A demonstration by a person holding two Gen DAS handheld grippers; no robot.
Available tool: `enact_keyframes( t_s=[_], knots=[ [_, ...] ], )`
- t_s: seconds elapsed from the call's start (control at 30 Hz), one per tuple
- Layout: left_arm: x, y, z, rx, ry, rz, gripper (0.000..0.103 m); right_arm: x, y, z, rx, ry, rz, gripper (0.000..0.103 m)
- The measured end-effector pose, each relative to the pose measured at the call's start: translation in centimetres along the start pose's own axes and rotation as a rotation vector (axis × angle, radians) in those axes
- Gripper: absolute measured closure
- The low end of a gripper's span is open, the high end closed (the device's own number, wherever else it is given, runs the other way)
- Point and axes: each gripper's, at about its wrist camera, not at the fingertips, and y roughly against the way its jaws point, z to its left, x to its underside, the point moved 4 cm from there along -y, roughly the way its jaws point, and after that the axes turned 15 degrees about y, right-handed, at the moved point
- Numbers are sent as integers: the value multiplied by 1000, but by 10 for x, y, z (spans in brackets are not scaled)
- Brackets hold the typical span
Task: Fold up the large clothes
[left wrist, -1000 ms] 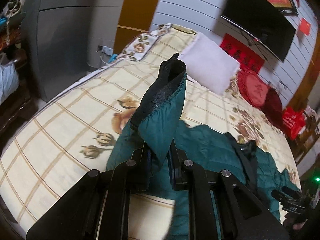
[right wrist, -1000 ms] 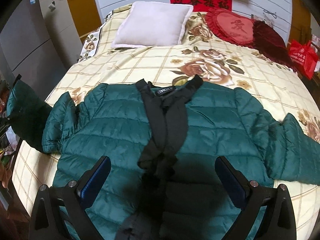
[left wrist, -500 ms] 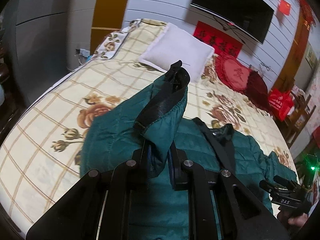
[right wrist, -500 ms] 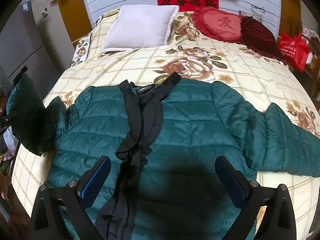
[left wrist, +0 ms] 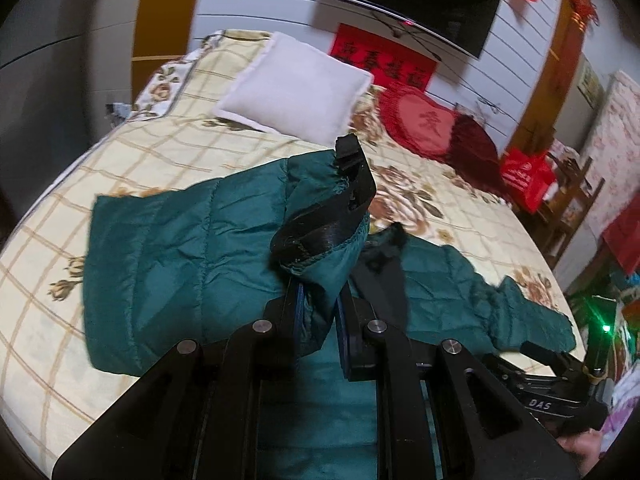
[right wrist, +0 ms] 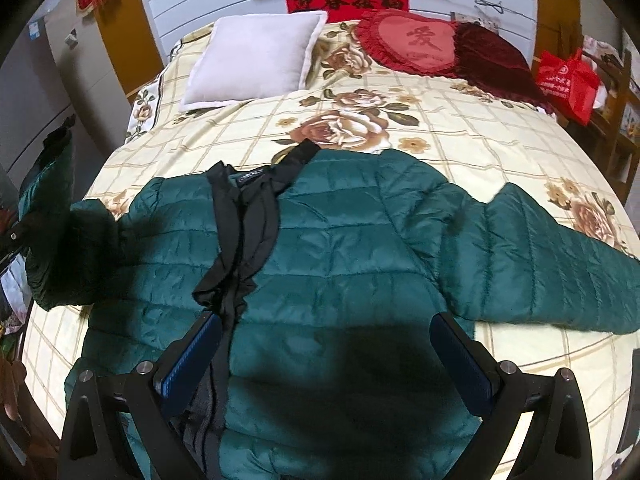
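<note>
A dark green quilted jacket (right wrist: 340, 248) with black lining lies spread front-up on the bed, collar toward the pillows. My left gripper (left wrist: 320, 312) is shut on the cuff of the jacket's left sleeve (left wrist: 320, 232) and holds it lifted above the jacket body (left wrist: 168, 256). In the right wrist view that lifted sleeve (right wrist: 52, 216) hangs at the far left. My right gripper (right wrist: 324, 364) is open and empty, hovering over the jacket's lower front. The other sleeve (right wrist: 560, 264) lies stretched out flat to the right.
The bed has a cream floral checked sheet (right wrist: 400, 92). A white pillow (right wrist: 256, 56), a red heart cushion (right wrist: 412, 40) and a dark red cushion (right wrist: 492, 56) lie at its head. A red bag (right wrist: 568, 80) stands at the right. A grey wardrobe (right wrist: 36, 92) stands left.
My left gripper has carried the sleeve cuff rightward over the jacket body. My right gripper has drifted right and lower over the jacket, still open.
</note>
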Motion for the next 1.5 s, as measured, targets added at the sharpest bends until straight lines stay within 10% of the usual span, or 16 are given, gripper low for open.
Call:
enact_keyframes(
  t_s=[0.77,1.5],
  knots=[
    [51,-61,-105,146,-65,164,90,27,3,-40,31,-51,35,0],
    [85,-133,-85,213,75,340,89,50,-7,-47,-19,-98,88,0]
  ],
)
